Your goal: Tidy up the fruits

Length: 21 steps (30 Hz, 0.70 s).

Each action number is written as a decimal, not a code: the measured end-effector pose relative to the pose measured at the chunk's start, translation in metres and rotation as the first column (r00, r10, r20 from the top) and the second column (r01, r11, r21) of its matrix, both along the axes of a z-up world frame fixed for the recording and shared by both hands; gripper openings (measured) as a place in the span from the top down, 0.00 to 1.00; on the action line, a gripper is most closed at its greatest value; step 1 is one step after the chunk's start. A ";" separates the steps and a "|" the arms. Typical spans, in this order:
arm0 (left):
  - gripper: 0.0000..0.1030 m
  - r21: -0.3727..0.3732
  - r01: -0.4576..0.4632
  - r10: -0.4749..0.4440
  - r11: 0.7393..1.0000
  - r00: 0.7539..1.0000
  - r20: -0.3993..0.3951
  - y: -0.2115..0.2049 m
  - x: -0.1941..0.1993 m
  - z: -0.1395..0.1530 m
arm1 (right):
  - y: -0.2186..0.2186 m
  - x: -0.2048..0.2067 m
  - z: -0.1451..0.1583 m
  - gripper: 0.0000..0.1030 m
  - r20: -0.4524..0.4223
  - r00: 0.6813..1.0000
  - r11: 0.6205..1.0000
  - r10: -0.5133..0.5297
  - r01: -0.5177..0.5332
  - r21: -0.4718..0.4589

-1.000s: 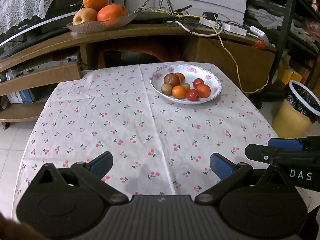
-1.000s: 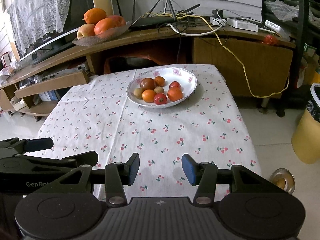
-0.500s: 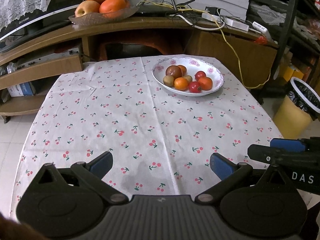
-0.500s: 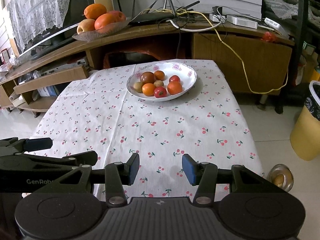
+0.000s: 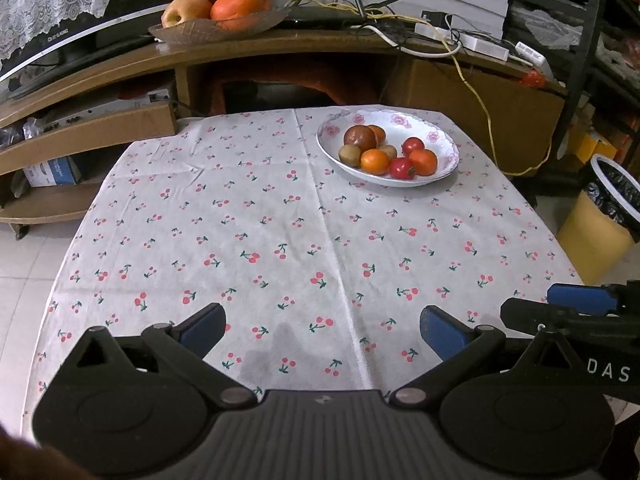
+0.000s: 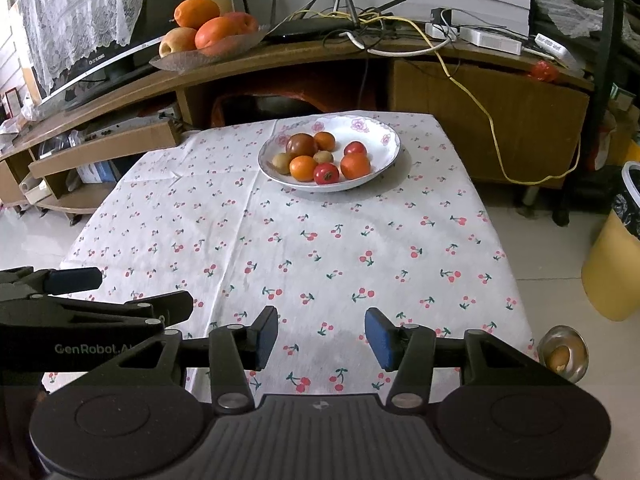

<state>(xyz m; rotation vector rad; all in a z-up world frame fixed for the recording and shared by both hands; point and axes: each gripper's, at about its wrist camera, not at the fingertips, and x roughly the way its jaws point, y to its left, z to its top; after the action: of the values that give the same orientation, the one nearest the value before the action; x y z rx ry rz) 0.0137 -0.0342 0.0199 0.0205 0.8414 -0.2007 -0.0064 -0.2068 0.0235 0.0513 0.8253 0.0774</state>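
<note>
A white flowered bowl (image 5: 436, 130) (image 6: 380, 136) sits at the far right of the cherry-print tablecloth (image 5: 280, 232) (image 6: 320, 248). It holds several small fruits: a dark red-brown one (image 5: 360, 138) (image 6: 301, 145), orange ones (image 5: 375, 161) (image 6: 303, 168) and red ones (image 5: 401, 168) (image 6: 326, 173). My left gripper (image 5: 322, 330) is open wide and empty above the near table edge. My right gripper (image 6: 321, 336) is open and empty beside it, also far from the bowl.
A glass dish of oranges and an apple (image 5: 216, 4) (image 6: 208, 36) stands on the wooden TV stand behind the table. Cables and routers (image 6: 360, 28) lie there too. A yellow bin (image 5: 600, 220) (image 6: 616, 256) stands on the floor at right, a small metal bowl (image 6: 562, 354) near it.
Both grippers have pulled back and risen slightly from the table, so the bowl looks farther away. Both stay open and empty.
</note>
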 end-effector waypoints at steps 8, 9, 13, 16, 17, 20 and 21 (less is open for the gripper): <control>0.00 -0.001 -0.014 0.014 1.000 1.000 -0.025 0.003 -0.001 -0.007 | 0.002 0.000 -0.006 0.51 -0.023 1.000 1.000 0.006 -0.006 -0.005; 0.00 0.000 -0.015 0.015 1.000 1.000 -0.026 0.003 -0.001 -0.007 | 0.003 -0.001 -0.007 0.51 -0.026 1.000 1.000 0.007 -0.007 -0.006; 0.00 0.008 -0.014 0.014 1.000 1.000 -0.026 0.002 -0.002 -0.008 | 0.003 0.000 -0.008 0.51 -0.035 0.999 1.000 0.007 -0.007 -0.008; 0.00 0.010 -0.011 0.011 1.000 1.000 -0.025 0.002 -0.003 -0.009 | 0.002 -0.001 -0.009 0.51 -0.036 0.999 1.000 0.006 -0.006 -0.008; 0.00 0.010 -0.010 0.010 1.000 1.000 -0.027 0.002 -0.003 -0.009 | 0.002 -0.001 -0.009 0.50 -0.037 0.999 1.000 0.006 -0.006 -0.009; 0.00 0.011 -0.010 0.010 1.000 0.999 -0.031 0.003 -0.002 -0.010 | 0.001 -0.002 -0.009 0.48 -0.038 0.999 1.000 0.003 -0.003 -0.005; 0.00 0.012 -0.010 0.011 1.000 0.999 -0.033 0.003 -0.002 -0.010 | 0.000 -0.002 -0.009 0.47 -0.037 0.999 1.000 0.002 -0.002 -0.003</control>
<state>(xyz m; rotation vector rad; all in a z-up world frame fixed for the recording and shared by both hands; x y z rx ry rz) 0.0113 -0.0315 0.0097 0.0242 0.8754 -0.1866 -0.0080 -0.2063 0.0145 0.0494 0.8622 0.0778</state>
